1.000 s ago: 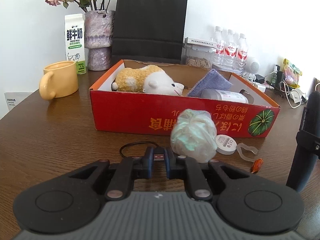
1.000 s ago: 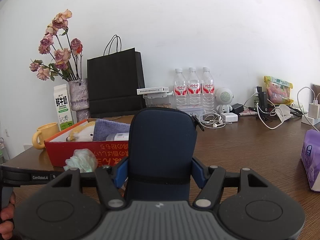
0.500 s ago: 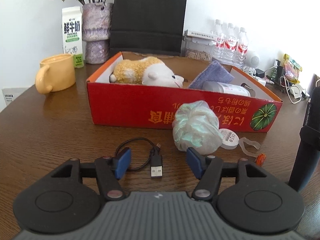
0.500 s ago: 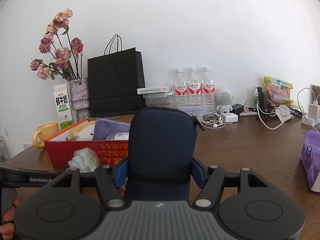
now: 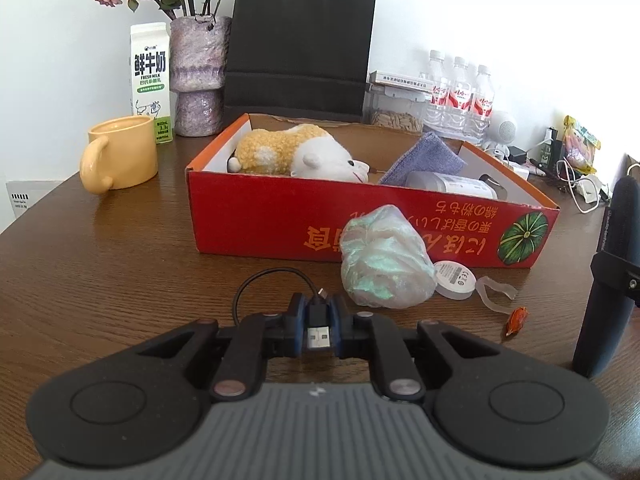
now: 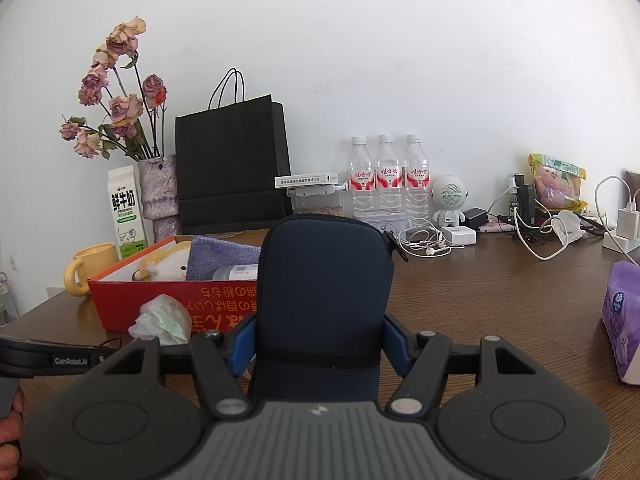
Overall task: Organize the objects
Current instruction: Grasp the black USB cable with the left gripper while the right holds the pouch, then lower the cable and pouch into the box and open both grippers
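Note:
A black USB cable (image 5: 319, 330) has its plug between the blue pads of my left gripper (image 5: 319, 320). The jaws are closing and the pads press on the plug, while the cable's loop lies on the table ahead. Beyond it stands a red cardboard box (image 5: 280, 216) holding a plush toy (image 5: 296, 152), a purple cloth (image 5: 424, 160) and a white bottle (image 5: 452, 186). A crumpled pale green bag (image 5: 384, 264) leans against the box front. My right gripper (image 6: 320, 340) is shut on an upright navy pouch (image 6: 324, 288), also seen at the right edge as the pouch (image 5: 608, 272).
A white round disc (image 5: 454, 280), a clear strap (image 5: 494, 290) and a small orange piece (image 5: 517, 318) lie right of the bag. A yellow mug (image 5: 120, 152), milk carton (image 5: 150, 80), vase (image 5: 198, 80), black paper bag (image 5: 300, 40) and water bottles (image 5: 460, 92) line the back. A purple tissue pack (image 6: 624, 320) sits far right.
The left gripper let the USB plug go onto the table half a second ago, jaws wide, and has closed on it again. The right gripper and pouch have not moved.

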A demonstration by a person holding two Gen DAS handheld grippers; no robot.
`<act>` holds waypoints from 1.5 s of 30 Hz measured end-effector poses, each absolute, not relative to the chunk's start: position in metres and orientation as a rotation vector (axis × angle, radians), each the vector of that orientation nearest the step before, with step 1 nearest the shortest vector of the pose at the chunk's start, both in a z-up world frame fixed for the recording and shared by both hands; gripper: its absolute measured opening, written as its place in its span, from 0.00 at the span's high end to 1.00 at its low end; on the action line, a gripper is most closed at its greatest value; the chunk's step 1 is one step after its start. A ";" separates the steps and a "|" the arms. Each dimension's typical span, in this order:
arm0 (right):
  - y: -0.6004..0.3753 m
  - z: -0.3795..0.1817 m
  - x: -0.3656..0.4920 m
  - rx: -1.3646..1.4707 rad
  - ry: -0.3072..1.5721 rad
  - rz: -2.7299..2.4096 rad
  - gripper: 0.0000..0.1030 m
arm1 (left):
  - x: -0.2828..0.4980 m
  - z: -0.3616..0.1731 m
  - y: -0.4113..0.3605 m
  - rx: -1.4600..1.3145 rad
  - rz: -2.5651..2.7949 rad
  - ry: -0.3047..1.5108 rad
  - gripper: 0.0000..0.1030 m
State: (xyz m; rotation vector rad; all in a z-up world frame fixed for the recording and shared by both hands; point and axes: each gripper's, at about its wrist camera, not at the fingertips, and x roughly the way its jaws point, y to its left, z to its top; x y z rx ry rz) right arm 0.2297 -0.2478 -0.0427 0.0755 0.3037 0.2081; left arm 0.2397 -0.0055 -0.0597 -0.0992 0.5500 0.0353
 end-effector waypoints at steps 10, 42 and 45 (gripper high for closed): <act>-0.246 -0.040 0.226 0.084 0.282 0.246 0.39 | 0.214 -0.041 -0.003 -0.107 0.071 0.396 0.87; -0.192 0.039 0.400 0.008 0.384 0.364 0.40 | 0.345 0.031 -0.015 -0.172 0.037 0.294 0.87; -0.187 0.031 0.412 -0.017 0.402 0.367 0.40 | 0.358 0.026 -0.012 -0.166 0.028 0.321 0.86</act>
